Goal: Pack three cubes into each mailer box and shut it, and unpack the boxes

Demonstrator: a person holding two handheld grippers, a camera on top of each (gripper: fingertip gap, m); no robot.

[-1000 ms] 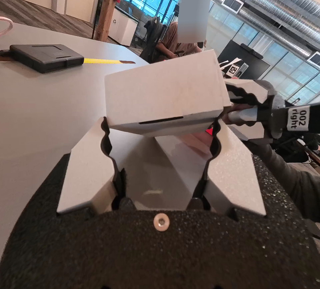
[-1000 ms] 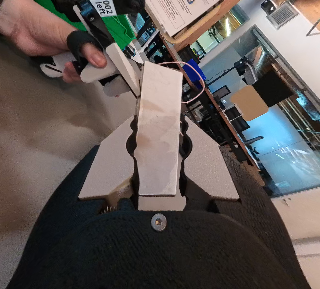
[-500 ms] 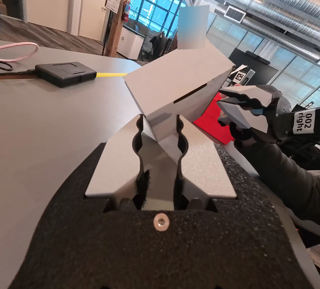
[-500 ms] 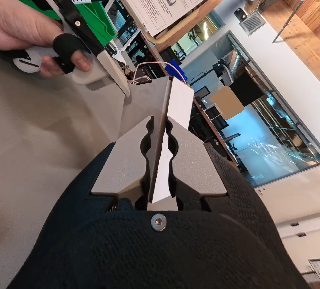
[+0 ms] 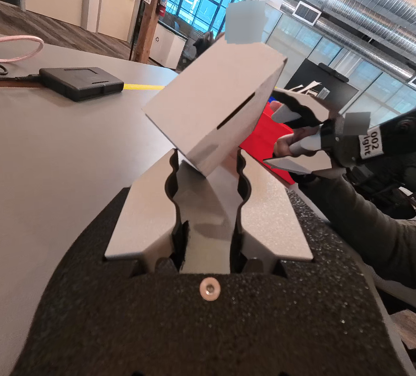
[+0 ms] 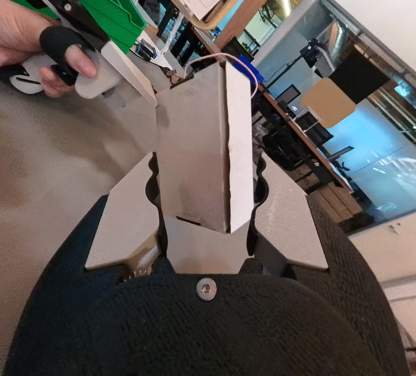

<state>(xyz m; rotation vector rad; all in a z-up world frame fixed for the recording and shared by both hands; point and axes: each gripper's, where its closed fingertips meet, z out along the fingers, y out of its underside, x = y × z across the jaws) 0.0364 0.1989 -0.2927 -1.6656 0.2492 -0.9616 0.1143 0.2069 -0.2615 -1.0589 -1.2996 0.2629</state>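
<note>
A closed white mailer box (image 5: 209,104) stands tilted on one corner over the grey table (image 5: 67,162). My left gripper (image 5: 207,155) is shut on that low corner. In the right wrist view one left finger (image 6: 132,81) touches the box's far corner; the other is hidden. My right gripper (image 6: 207,162) is open, with the box (image 6: 193,151) lying loosely between its wide-spread fingers. It also shows in the left wrist view (image 5: 272,137), at the box's right end. A red cube (image 5: 263,140) sits on the table behind the box.
A flat black device (image 5: 81,82), a strip of yellow tape (image 5: 144,87) and a pink cable (image 5: 22,47) lie at the far left of the table. Green bins (image 6: 108,11) and a poster board stand beyond the left gripper. A person sits far behind.
The left gripper went from wide open to shut on the box's corner. The right gripper let go and opened wide. The box swung from flat to tilted on a corner.
</note>
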